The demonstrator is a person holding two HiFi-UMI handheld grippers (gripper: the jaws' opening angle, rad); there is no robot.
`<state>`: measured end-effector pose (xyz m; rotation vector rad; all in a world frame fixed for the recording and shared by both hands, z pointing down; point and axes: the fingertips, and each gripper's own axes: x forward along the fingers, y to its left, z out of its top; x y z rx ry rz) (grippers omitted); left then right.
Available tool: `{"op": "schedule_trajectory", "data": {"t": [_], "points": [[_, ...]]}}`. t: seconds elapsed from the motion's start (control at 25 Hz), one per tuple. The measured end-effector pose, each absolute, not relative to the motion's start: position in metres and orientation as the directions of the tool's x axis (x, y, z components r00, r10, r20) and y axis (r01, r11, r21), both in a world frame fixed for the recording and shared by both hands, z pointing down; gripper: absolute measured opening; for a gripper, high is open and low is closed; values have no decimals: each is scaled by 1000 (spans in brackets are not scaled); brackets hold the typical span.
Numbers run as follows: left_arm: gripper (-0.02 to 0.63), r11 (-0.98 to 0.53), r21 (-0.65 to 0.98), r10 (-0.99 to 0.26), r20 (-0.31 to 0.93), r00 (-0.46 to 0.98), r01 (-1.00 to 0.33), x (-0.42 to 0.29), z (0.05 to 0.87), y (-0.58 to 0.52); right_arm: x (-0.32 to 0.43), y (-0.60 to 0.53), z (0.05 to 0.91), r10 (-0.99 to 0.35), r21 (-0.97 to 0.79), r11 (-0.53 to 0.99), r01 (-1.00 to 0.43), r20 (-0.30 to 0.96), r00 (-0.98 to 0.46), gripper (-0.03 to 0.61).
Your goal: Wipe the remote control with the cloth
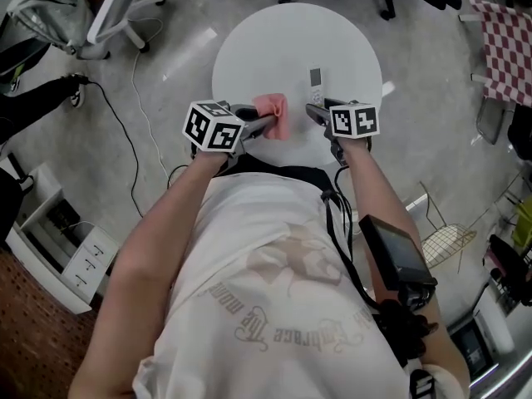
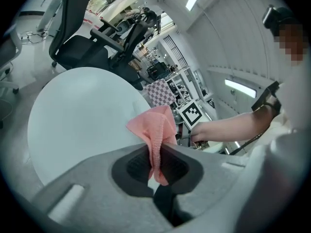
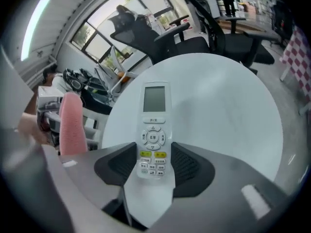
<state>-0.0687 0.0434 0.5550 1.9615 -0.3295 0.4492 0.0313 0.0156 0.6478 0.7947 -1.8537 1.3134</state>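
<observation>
— Where is the remote control [image 3: 154, 130] lying?

— It is lying flat and face up on the round white desk [image 3: 228, 101], nearer the person's edge. Its small grey screen is pointing away from the person.

— Is any writing showing on it?

— The button just under the screen is showing "开/关". Below that a ring of arrow keys is sitting round a centre key, then two yellow-green buttons and rows of white ones. Their captions are coming out too small to read.

— What are the right tongs [image 3: 154, 165] doing?

— They are standing open and pointing down at the desk. The remote's lower end is showing between the two dark pads. The pads are sitting just beside its long edges, though I cannot say for sure whether they are touching it.

— And the cloth [image 2: 155, 130]?

— It is pink, and the left tongs [image 2: 156, 168] are pinching it. They are closed on a fold that is hanging down between the pads, and the rest is bunching up above them. The cloth is hovering over the desk's near edge, left of the remote and apart from it.

— Anything farther out?

— Black office chairs are standing beyond the desk on the grey floor, and a red-and-white checked fabric [image 1: 507, 48] is hanging off to the right.
</observation>
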Motion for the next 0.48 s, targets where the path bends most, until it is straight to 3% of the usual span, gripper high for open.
{"op": "schedule_trajectory", "data": {"t": [0.2,0.48], "points": [[20,-402,801,-58,462,885,-444,-81,555,45,39,18,663,-29,-291,486,-824,937,-348,231],[20,-422,785,-59,475,878,-453,-80,552,48,55,14,668,-59,-142,543,-828,977,-207,233]]}}
